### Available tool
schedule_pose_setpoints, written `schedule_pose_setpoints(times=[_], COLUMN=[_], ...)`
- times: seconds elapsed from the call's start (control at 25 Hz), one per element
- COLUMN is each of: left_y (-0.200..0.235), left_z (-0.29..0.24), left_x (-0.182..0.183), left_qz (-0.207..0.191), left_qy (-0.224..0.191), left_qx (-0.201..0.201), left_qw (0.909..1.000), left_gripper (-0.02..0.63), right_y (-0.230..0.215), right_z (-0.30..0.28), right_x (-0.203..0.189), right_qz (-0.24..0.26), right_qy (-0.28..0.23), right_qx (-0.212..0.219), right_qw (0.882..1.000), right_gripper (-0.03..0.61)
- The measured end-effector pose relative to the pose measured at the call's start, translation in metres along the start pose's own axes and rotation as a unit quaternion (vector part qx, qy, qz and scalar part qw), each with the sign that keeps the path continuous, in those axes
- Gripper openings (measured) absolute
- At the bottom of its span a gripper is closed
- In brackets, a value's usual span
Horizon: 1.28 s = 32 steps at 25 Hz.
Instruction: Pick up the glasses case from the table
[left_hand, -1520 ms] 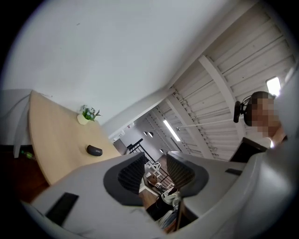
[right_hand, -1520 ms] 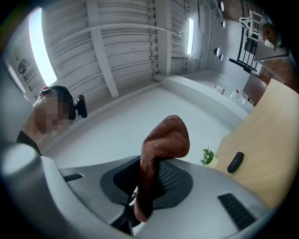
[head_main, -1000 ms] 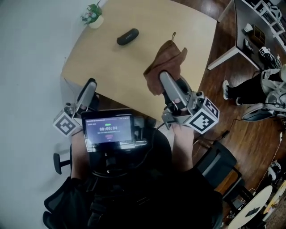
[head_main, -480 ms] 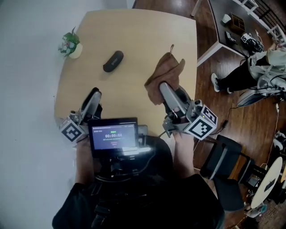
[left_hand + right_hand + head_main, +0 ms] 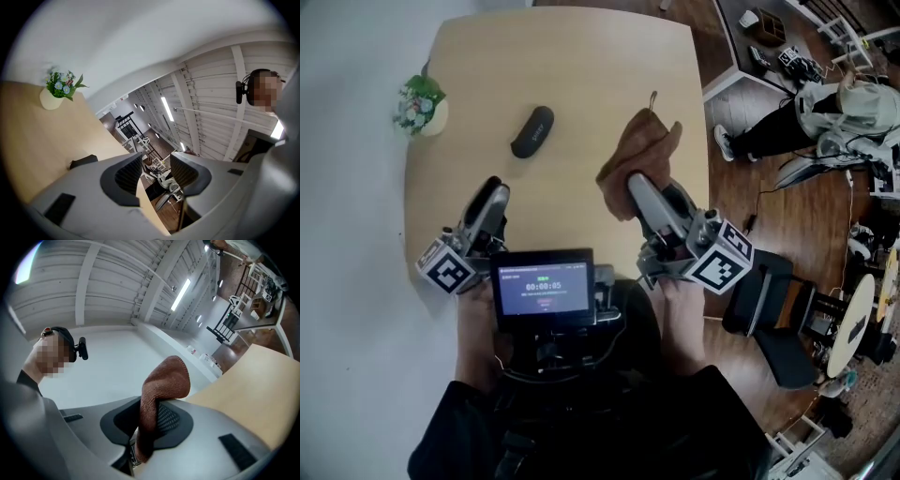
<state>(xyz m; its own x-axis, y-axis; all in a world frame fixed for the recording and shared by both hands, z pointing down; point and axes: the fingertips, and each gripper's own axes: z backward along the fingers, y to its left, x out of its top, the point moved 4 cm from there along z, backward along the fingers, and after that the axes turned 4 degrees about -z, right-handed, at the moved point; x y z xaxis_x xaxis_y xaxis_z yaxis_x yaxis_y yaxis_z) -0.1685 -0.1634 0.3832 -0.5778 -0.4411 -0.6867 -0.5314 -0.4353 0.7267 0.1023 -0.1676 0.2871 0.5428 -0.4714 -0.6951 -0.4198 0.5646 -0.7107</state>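
The glasses case (image 5: pixel 532 131), dark and oblong, lies on the light wooden table (image 5: pixel 581 66), left of centre. My left gripper (image 5: pixel 492 195) hovers over the table's near left part, short of the case and apart from it. Its jaws are opening with nothing between them. In the left gripper view the left gripper (image 5: pixel 157 171) shows an empty gap, and the case (image 5: pixel 83 161) lies ahead to the left. My right gripper (image 5: pixel 636 183) is shut on a brown cloth (image 5: pixel 639 150) that drapes onto the table. The right gripper (image 5: pixel 147 420) pinches that cloth (image 5: pixel 164 383) between its pads.
A small potted plant (image 5: pixel 419 105) stands at the table's left edge, near the white wall. A screen (image 5: pixel 544 284) sits in front of my chest. Right of the table are a wooden floor, a black chair (image 5: pixel 769 300), a white desk (image 5: pixel 741 56) and a seated person (image 5: pixel 825 112).
My left gripper has moved forward from the table's near edge to over the tabletop, closer to the case. The right gripper still holds the cloth.
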Motion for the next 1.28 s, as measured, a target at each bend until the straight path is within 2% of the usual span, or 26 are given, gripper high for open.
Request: schedule_pose_setpoints(times=[0.24, 0.4, 0.6, 0.72, 1.12, 1.28], left_y=[0.068, 0.084, 0.071, 0.054, 0.035, 0.025], left_z=[0.016, 0.018, 0.012, 0.009, 0.017, 0.002], left_x=[0.001, 0.001, -0.008, -0.016, -0.016, -0.025], left_qz=[0.020, 0.013, 0.013, 0.006, -0.060, -0.076], left_qy=[0.010, 0.022, 0.034, 0.038, 0.049, 0.064], left_qx=[-0.023, -0.028, -0.040, -0.041, 0.005, 0.028], left_qw=[0.9995, 0.9993, 0.9985, 0.9984, 0.9970, 0.9947], left_gripper=[0.172, 0.175, 0.179, 0.184, 0.218, 0.230], right_y=[0.003, 0.014, 0.015, 0.014, 0.007, -0.006], right_z=[-0.033, -0.044, -0.028, -0.016, -0.015, 0.001], right_x=[-0.053, -0.065, -0.064, -0.058, -0.047, -0.031], right_qz=[0.018, 0.031, 0.027, 0.022, 0.001, -0.014], right_qy=[0.009, 0.012, 0.000, -0.004, -0.015, -0.026], right_qx=[-0.042, -0.049, -0.060, -0.053, 0.012, 0.031], right_qw=[0.999, 0.998, 0.998, 0.998, 1.000, 0.999], right_gripper=[0.060, 0.060, 0.060, 0.060, 0.060, 0.060])
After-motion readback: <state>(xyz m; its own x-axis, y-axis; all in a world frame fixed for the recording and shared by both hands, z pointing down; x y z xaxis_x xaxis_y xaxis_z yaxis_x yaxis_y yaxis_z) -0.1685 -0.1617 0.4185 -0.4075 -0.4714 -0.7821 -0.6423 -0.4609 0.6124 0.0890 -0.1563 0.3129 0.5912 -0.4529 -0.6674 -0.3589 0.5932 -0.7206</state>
